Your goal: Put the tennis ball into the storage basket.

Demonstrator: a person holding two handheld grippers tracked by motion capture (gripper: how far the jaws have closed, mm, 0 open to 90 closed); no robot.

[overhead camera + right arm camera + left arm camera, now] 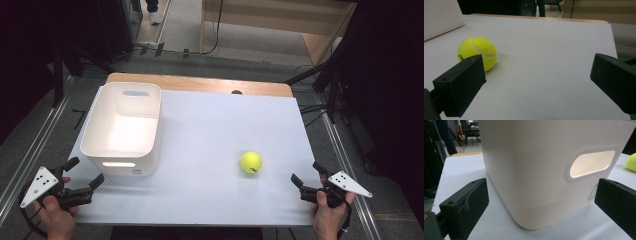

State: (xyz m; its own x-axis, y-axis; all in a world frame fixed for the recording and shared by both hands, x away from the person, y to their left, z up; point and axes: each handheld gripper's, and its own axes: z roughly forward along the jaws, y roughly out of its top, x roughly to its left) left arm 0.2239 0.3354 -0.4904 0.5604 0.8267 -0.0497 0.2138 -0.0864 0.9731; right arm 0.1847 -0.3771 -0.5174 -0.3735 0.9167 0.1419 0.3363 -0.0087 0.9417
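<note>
High view | right hand-held gripper [304, 179] jaws apart beside tennis ball [250, 162], set to grab | left hand-held gripper [86, 172] apart, idle by bin [123, 127]

A table with a wooden far edge [200, 84], covered by a white sheet [210, 130], bears a white plastic bin [122, 129] with handle slots at about nine o'clock and a yellow tennis ball [250, 162] at about four o'clock, well apart from the bin.
</note>
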